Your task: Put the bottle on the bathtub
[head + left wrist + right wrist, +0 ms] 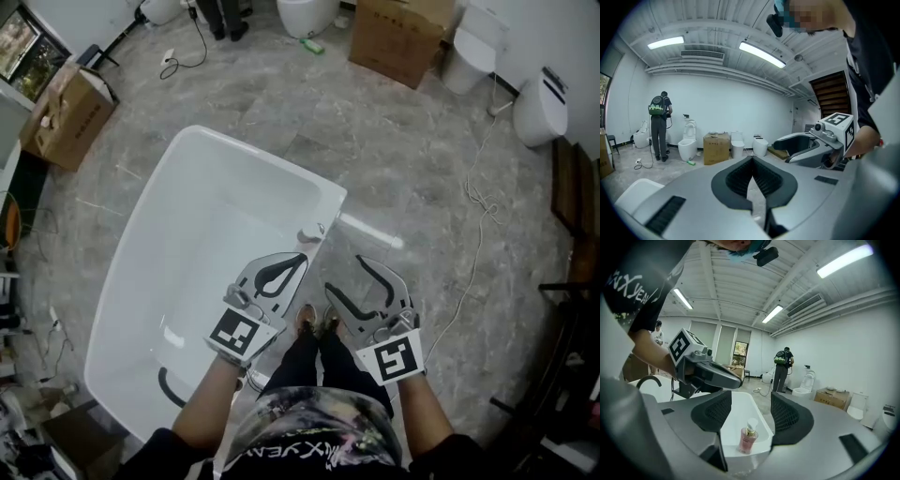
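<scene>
Right gripper view | pink-filled bottle (748,437) | upright on bathtub (762,444) rim

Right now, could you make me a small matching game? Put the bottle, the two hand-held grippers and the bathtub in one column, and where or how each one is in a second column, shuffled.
Things:
1. bottle
2. left gripper
3. right gripper
4. bathtub

States:
A. jaws apart, holding nothing
B. white, standing on the grey floor
C. upright on the tub's rim, touched by neither gripper
D. jaws closed together, nothing between them

Pairs: 1-C, 2-D, 3-A, 4-B
</scene>
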Demonstrator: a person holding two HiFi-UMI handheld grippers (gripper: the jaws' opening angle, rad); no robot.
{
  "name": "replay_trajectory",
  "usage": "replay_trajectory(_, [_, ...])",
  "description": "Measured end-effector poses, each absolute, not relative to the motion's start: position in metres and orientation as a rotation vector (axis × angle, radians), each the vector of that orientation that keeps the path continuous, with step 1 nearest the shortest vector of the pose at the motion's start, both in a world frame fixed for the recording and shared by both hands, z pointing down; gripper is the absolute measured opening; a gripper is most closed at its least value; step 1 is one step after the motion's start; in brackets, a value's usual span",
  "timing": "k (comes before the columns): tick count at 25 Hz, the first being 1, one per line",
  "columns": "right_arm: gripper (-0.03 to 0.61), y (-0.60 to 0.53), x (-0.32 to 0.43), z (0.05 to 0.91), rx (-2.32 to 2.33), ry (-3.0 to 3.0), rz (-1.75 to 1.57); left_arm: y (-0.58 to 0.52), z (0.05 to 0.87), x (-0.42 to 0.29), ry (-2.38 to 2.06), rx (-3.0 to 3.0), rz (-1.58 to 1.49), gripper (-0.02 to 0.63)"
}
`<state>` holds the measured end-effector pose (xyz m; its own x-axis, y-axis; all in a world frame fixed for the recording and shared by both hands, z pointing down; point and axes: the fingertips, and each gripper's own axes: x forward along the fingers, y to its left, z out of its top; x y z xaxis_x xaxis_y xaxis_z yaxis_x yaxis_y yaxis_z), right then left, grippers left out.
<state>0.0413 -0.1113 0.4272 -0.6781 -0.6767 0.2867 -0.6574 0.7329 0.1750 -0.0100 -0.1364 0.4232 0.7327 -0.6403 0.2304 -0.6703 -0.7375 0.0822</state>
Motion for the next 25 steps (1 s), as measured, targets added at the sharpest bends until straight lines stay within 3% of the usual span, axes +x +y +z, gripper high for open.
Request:
replay_trajectory(8, [0.262,-0.089,0.049,0.356,1.083,-2.619,-0.128,-0.106,0.359,-0.004,-1.009,2.82,0.242,0.014])
replay_trajectory(25, [0.262,-0.066,0.036,0.29,1.076,-2.649,-0.199,-0.088,0.286,-0.01,-0.991,2.91,0.153,0.014])
